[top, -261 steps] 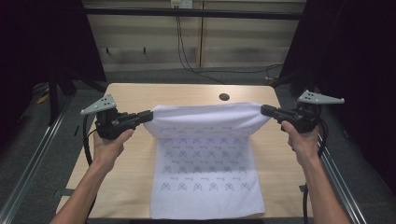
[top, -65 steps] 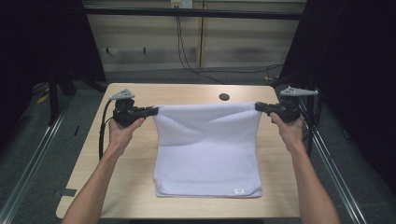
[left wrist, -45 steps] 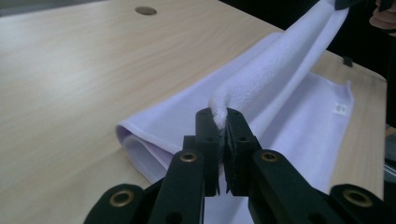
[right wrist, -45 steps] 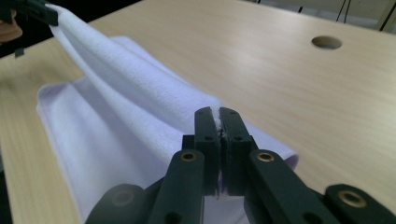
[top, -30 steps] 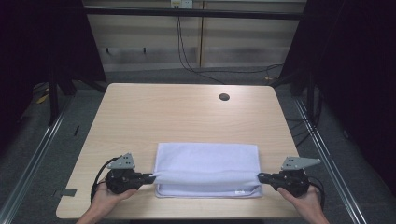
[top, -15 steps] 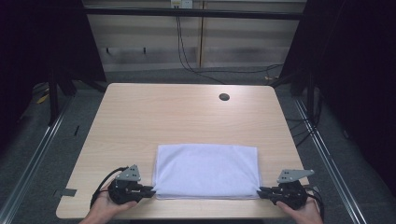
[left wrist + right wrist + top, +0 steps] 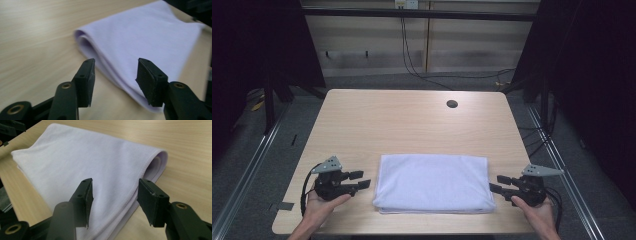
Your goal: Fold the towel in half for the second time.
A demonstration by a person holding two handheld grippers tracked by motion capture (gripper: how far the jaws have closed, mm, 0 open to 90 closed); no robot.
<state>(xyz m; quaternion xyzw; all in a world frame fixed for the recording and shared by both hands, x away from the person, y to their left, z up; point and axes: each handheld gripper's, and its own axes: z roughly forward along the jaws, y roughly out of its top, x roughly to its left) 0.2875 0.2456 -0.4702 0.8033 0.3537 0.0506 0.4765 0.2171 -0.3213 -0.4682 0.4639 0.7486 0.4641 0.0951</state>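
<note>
Folded pale lilac cotton cloth (image 7: 434,182) lies flat near the front edge of the light wooden table (image 7: 412,125), a wide rectangle, fold running along its far side, loose edges stacked toward the person.

Left gripper (image 7: 360,180) sits just off the cloth's left end, right gripper (image 7: 498,183) just off the right end. Both sets of jaws have just been opening and now stand well apart with nothing pinched. Left gripper view: the cloth's near corner (image 7: 140,45) lies past the fingertips, not between the pads. Right gripper view: the rolled fold end (image 7: 157,162) lies ahead of the jaws, pads clear of the fabric.

Looks like the release after a fold, so the job now is getting out clean:
- Keep the jaws wide, back each hand straight outward along the table, no lift through the layers.
- Watch the left end; its layers gape a little, a dragged fingertip would peel the top layer.
- If another fold follows, take both layers at the short ends, pads fully over the edge, both hands level so the stack doesn't skew.

Dark round hole (image 7: 452,104) in the tabletop is well away, not a concern.
</note>
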